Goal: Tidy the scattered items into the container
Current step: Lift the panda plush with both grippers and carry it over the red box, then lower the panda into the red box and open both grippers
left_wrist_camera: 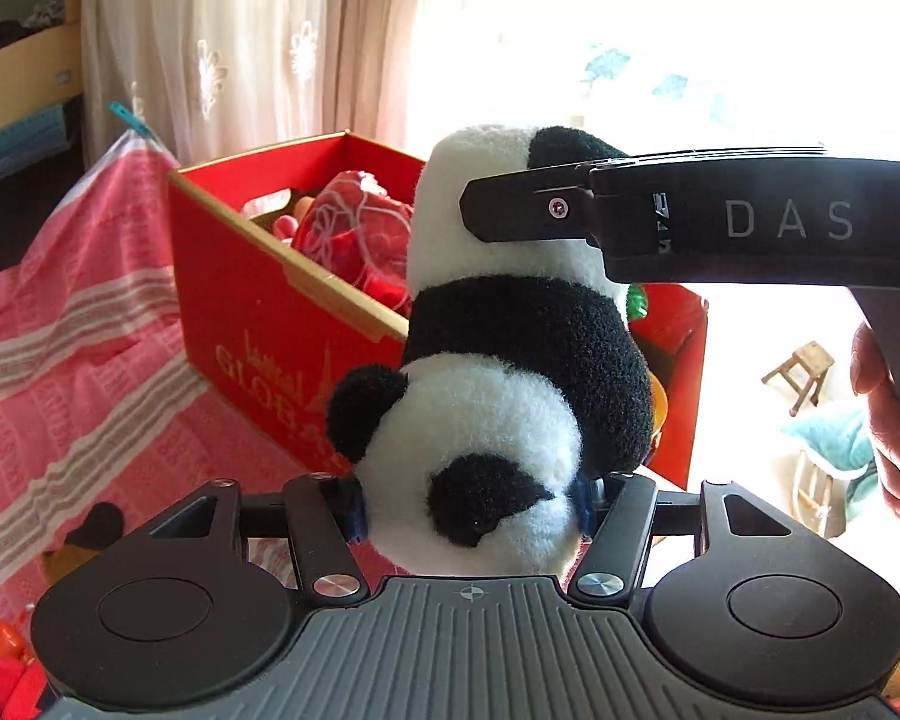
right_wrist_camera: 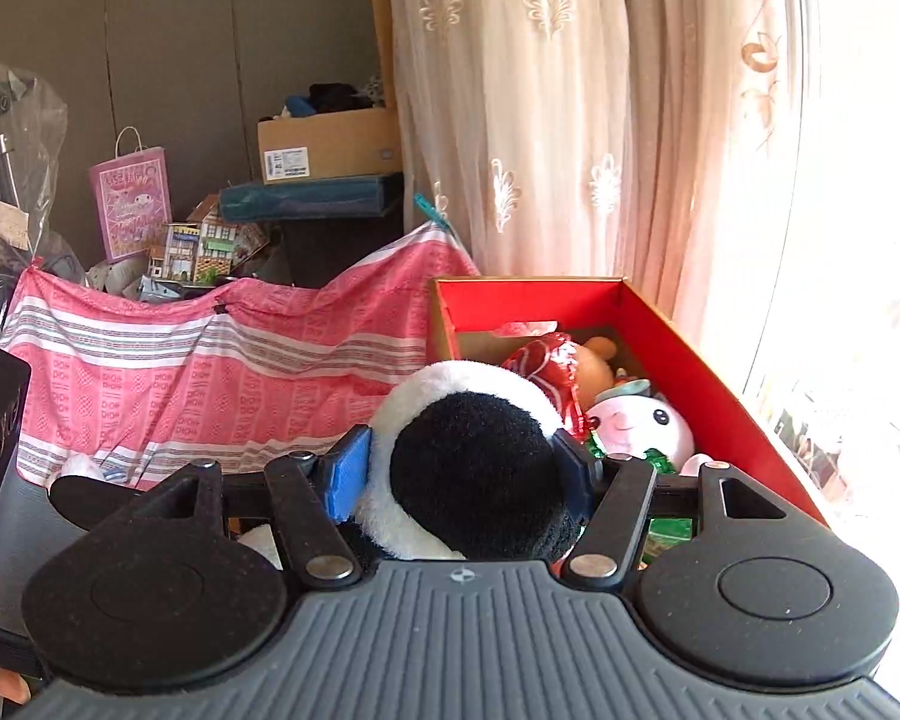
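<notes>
Plush panda [left_wrist_camera: 510,360] hangs upside down, carried by both grippers at once; left gripper [left_wrist_camera: 471,507] pinches the head, blue pads pressed into the white fur at either side; right gripper [right_wrist_camera: 459,474] clamps the far end, its blue pad [right_wrist_camera: 347,471] sunk into the fur beside a black patch; panda sits just in front of the red cardboard box [left_wrist_camera: 258,312], over its near edge in the right wrist view; box holds a pink-faced plush [right_wrist_camera: 636,420] and a red-wrapped toy [right_wrist_camera: 540,360]; pink striped cloth [right_wrist_camera: 210,372] beside it.
</notes>
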Demonstrator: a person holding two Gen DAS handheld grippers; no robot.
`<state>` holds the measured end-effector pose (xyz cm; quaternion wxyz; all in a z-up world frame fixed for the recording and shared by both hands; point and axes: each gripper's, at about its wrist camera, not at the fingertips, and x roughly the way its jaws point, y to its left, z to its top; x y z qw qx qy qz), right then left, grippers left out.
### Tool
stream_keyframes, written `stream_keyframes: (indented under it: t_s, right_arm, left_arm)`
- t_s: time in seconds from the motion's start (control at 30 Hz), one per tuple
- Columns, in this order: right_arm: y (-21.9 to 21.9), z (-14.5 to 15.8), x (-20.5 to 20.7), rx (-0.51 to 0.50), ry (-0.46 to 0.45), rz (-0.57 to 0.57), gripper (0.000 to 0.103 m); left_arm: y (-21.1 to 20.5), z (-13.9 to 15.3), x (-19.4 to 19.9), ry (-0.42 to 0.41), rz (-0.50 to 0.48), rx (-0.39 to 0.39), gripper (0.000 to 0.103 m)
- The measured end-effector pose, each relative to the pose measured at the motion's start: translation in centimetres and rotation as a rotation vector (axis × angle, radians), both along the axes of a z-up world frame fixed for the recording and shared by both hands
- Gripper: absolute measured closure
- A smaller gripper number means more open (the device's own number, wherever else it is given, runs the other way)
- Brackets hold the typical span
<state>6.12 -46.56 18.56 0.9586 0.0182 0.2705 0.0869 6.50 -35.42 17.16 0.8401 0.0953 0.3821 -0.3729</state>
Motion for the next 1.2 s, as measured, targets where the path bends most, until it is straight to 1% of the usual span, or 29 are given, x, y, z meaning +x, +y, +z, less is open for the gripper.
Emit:
stream_keyframes:
  t_s: [0.27,0.5,0.7,0.87,0.9,0.93,0.97,1.0,1.03,1.1,1.2]
  right_arm:
    - [-5.4,0.8,1.4,0.001,-0.019,-0.02,0.035]
    - [-8.7,1.0,3.9,0.021,-0.027,-0.01,0.035]
    - [-10.5,1.6,7.4,0.058,-0.041,0.003,0.035]
    - [-10.8,1.3,10.6,0.099,-0.03,0.027,0.035]
    - [-10.8,1.1,11.2,0.108,-0.021,0.032,0.033]
    - [-10.7,0.8,11.7,0.111,-0.008,0.038,0.03]
    - [-10.6,0.2,12.3,0.105,0.02,0.045,0.028]
    - [-10.5,-0.4,12.8,0.096,0.044,0.045,0.023]
    - [-10.5,-1.1,13.1,0.085,0.062,0.034,0.018]
    - [-11.0,-2.3,13.3,0.086,0.083,0.011,0.018]
    - [-12.0,-3.3,13.4,0.099,0.11,-0.021,0.018]
  left_arm:
    - [-6.4,0.8,1.4,-0.023,-0.01,0.028,0.042]
    - [-10.5,1.2,3.3,-0.056,0.009,0.079,0.042]
    - [-12.3,2.4,6.5,-0.103,0.037,0.129,0.042]
    - [-12.6,2.6,9.3,-0.117,0.07,0.187,0.041]
    - [-12.6,2.4,9.7,-0.113,0.073,0.2,0.041]
    - [-12.6,2.0,10.2,-0.101,0.078,0.222,0.036]
    - [-12.6,1.4,10.6,-0.088,0.088,0.243,0.031]
    - [-12.5,0.8,11.0,-0.078,0.11,0.263,0.021]
    - [-12.4,0.3,11.3,-0.074,0.135,0.28,0.014]
    - [-11.9,-0.2,11.8,-0.069,0.168,0.276,0.01]
    - [-11.5,-0.5,12.4,-0.024,0.182,0.244,0.009]
